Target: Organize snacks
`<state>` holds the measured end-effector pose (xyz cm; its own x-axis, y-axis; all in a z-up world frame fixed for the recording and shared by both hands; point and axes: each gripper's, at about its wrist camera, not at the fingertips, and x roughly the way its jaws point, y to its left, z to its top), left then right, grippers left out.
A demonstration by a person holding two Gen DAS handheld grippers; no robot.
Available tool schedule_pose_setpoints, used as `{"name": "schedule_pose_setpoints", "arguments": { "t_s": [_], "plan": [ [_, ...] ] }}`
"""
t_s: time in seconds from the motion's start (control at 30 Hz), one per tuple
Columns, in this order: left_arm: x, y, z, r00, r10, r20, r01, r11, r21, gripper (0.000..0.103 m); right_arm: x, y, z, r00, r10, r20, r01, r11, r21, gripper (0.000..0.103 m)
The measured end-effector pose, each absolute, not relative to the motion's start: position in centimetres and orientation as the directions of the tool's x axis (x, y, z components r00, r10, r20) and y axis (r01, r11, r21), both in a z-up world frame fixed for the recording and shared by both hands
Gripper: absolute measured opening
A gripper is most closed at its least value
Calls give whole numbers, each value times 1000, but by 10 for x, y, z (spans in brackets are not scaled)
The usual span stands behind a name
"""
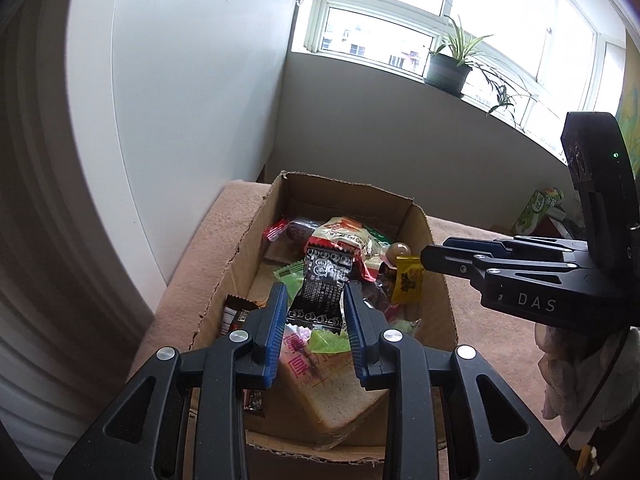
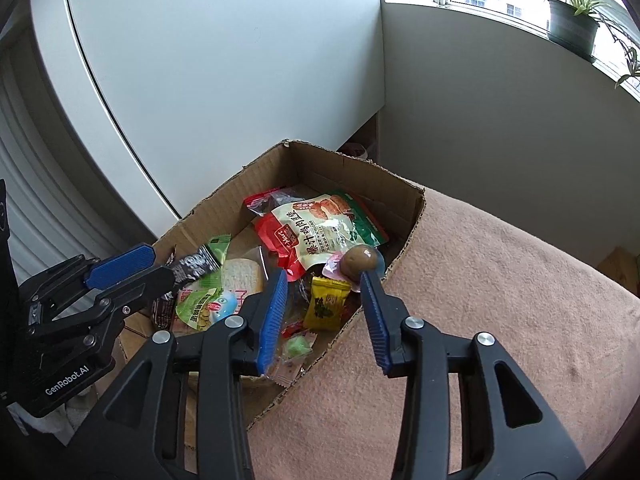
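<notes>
An open cardboard box (image 1: 436, 312) (image 2: 224, 204) full of snack packets sits on a pink cushioned surface. My left gripper (image 1: 316, 300) is shut on a black packet with white print (image 1: 320, 292), holding it above the box; it also shows in the right wrist view (image 2: 192, 266). My right gripper (image 2: 324, 284) is open above the box's right side, with a yellow candy packet (image 2: 326, 304) (image 1: 408, 280) hanging between its fingers; whether a finger touches it I cannot tell. A brown ball snack (image 2: 360, 260) lies by the right finger. A large red and white pouch (image 2: 320, 228) and wrapped bread (image 1: 328, 392) lie inside.
A white cabinet panel (image 1: 180, 100) stands directly behind the box. A window sill with a potted plant (image 1: 448, 68) is at the far right. The pink cushion (image 2: 500, 300) extends right of the box. A green carton (image 1: 536, 208) stands beyond it.
</notes>
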<state>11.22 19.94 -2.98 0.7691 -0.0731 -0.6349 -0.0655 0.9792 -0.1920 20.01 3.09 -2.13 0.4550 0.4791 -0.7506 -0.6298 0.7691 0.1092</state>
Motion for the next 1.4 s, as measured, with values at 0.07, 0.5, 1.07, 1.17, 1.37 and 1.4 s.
{"name": "schedule_pose_setpoints", "arguments": {
  "t_s": [0.07,0.5,1.07,1.17,1.37,1.4],
  "plan": [
    [112,200,-29,772,-71,-632,-68,979,-194,40,197,29,-19,465,482,-743,-627,771,108,57],
    [109,202,-24,784,-38,-620,-97,978,-183,71,170,8,-18,510,458,-728,-618,784,61,74],
    [95,170,-16,799,-9,-601,-77,990,-118,75,108,-63,-8,652,431,-624,-506,860,65,97],
    [84,160,-17,805,0,-593,-69,993,-94,75,101,-70,-9,659,430,-617,-491,867,79,97],
    [54,152,-15,829,-1,-560,-76,991,-114,81,93,-77,-9,684,409,-604,-465,883,72,97],
    [50,152,-16,831,10,-557,-85,990,-110,81,91,-77,-9,688,405,-602,-463,884,65,97]
  ]
}}
